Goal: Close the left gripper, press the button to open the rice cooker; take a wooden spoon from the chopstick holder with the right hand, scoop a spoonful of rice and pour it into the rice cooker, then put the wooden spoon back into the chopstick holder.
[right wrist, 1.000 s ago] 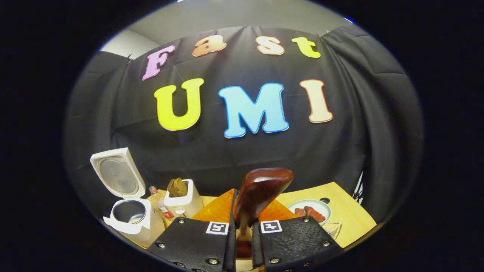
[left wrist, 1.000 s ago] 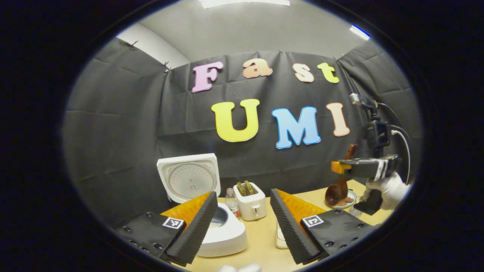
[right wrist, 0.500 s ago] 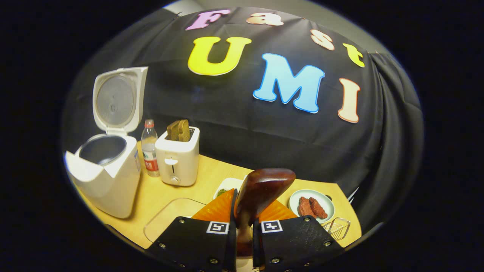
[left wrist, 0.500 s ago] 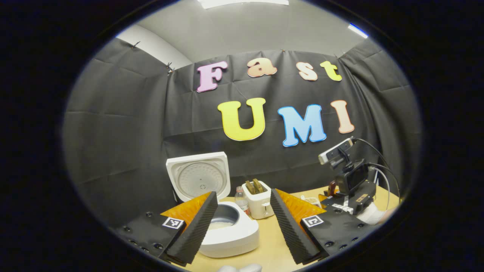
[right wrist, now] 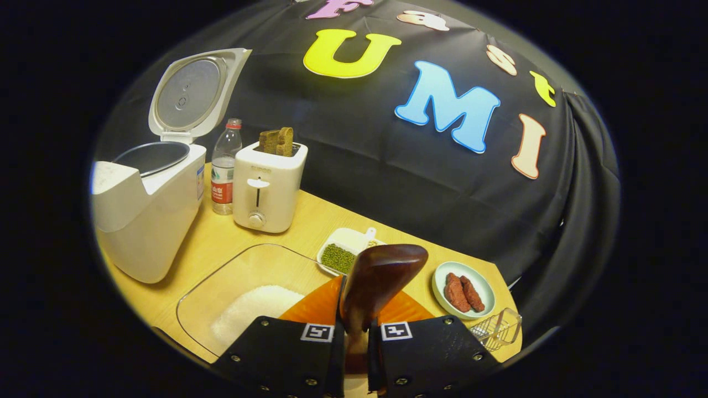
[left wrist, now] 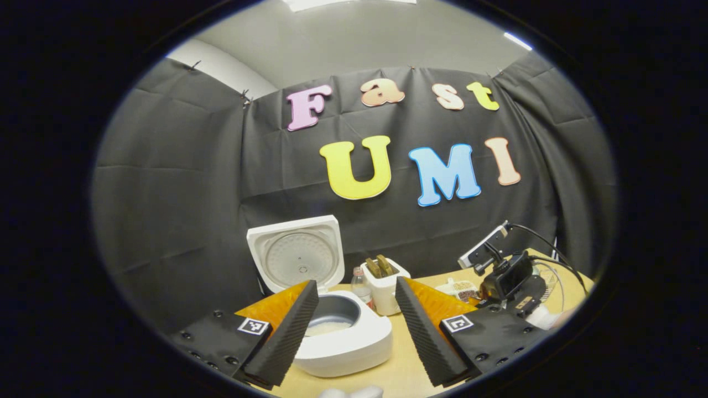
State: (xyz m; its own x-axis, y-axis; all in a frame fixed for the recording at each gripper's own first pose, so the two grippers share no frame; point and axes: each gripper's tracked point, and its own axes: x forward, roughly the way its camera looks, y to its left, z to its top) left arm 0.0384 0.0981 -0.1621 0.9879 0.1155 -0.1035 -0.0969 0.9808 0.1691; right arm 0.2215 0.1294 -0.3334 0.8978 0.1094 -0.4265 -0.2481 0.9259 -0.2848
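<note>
The white rice cooker (left wrist: 354, 345) stands with its lid (left wrist: 298, 254) up, and some white rice lies in its pot. My left gripper (left wrist: 354, 326) hangs open just in front of it, holding nothing. My right gripper (right wrist: 355, 337) is shut on the handle of a dark wooden spoon (right wrist: 381, 273), whose bowl points forward and looks empty. The spoon hovers over the near edge of a glass dish (right wrist: 221, 282) that holds a heap of white rice (right wrist: 249, 312). The rice cooker (right wrist: 144, 215) stands open at the left of the right gripper view. The right gripper (left wrist: 506, 279) sits low over the table, at the right of the left gripper view.
A white toaster (right wrist: 265, 185) with bread and a water bottle (right wrist: 224, 171) stand beside the cooker. A small dish of green beans (right wrist: 343, 255), a plate of red meat (right wrist: 462, 290) and a wire holder (right wrist: 498, 329) sit to the right on the wooden table (right wrist: 310, 218).
My right gripper has tilted down and come lower with the spoon, from high in the air to just above the rice dish. The left gripper has stayed open, shifting only slightly.
</note>
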